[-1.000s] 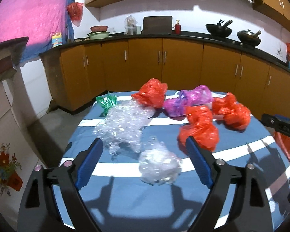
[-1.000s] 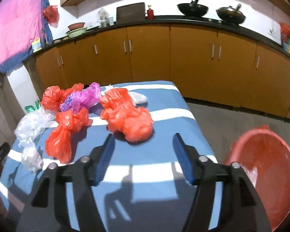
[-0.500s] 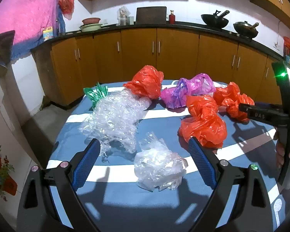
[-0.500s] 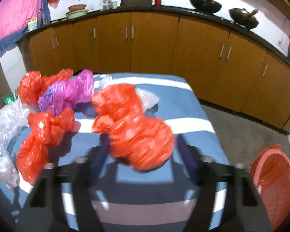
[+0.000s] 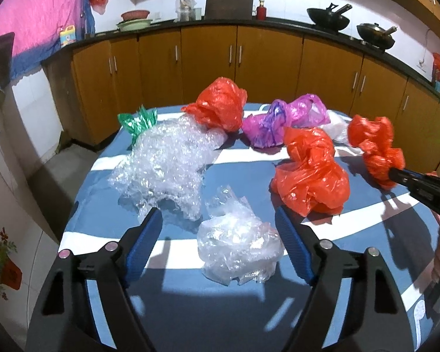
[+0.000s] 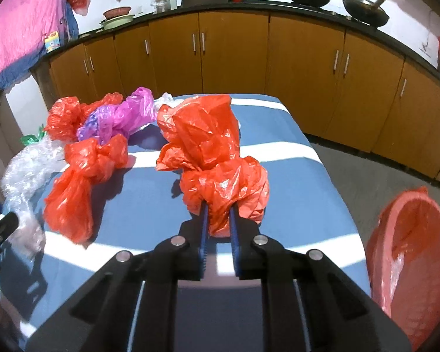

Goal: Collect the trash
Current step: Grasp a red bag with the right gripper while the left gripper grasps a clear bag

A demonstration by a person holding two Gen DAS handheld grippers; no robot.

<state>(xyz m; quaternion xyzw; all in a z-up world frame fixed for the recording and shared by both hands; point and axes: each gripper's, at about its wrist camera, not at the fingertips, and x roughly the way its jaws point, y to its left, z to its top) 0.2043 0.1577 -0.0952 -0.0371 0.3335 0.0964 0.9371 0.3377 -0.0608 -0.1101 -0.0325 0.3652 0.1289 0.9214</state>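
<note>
While the right gripper (image 6: 218, 220) pinches a crumpled red bag (image 6: 211, 158) above the right part of the blue striped bench (image 6: 287, 146), the left gripper (image 5: 218, 240) stands wide around a clear plastic wad (image 5: 237, 246) at the near edge. Right of the bench, a red bin (image 6: 410, 249) sits on the floor.

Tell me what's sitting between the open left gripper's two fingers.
A crumpled clear plastic bag lies on the table between them, seen in the left wrist view.
</note>
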